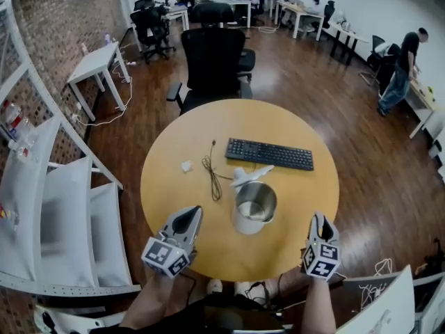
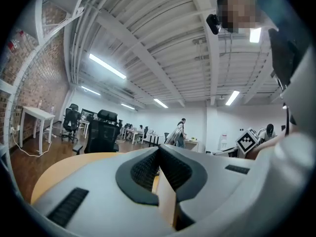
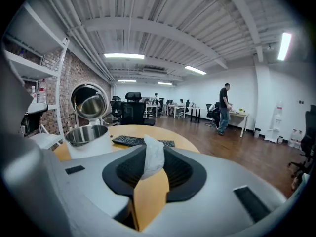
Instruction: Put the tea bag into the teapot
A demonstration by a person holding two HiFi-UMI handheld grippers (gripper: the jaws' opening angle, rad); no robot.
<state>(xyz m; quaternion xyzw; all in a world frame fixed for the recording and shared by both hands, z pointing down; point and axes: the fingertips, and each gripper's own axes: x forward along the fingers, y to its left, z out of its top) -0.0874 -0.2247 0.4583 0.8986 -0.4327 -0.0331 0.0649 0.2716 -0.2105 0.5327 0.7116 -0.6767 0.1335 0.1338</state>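
Now we clamp the tea bag (image 3: 152, 158) in our right hand-held gripper (image 1: 320, 223), near the open teapot (image 1: 254, 204) on the surface (image 1: 174, 152); our left hand-held gripper (image 1: 188, 219) is closed and empty.

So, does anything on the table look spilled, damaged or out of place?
Nothing is spilled or broken. The teapot stands upright with its lid open. Only the black cable lies loose across the table, and a small white scrap sits just left of it.
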